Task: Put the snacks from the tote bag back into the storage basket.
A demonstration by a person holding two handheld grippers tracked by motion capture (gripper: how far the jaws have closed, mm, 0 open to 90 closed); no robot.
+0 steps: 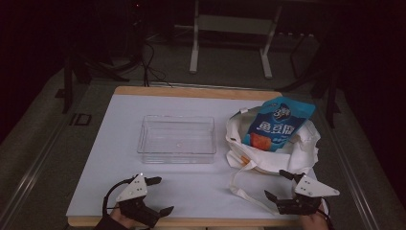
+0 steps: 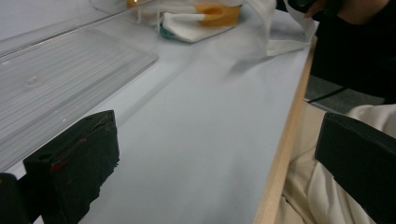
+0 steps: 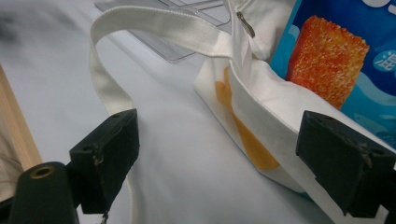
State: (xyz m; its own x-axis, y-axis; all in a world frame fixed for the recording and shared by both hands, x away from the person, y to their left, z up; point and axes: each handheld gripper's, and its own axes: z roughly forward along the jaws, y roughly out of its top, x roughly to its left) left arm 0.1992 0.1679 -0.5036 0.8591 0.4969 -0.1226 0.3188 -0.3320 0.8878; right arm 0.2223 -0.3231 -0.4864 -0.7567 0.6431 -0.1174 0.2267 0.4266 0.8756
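Fingers of the right gripper (image 3: pixel 217 161) stand wide and empty, just short of the white tote bag (image 3: pixel 261 100), whose strap (image 3: pixel 109 88) loops beside one of them. Fingers of the left gripper (image 2: pixel 215 154) are equally wide, holding nothing, beside the clear tray (image 2: pixel 60 70). The blue snack packet (image 1: pixel 277 124) lies half out of the bag, on the tabletop (image 1: pixel 191 189). Risk: closing may snag the strap and drag the bag, spilling the packet.
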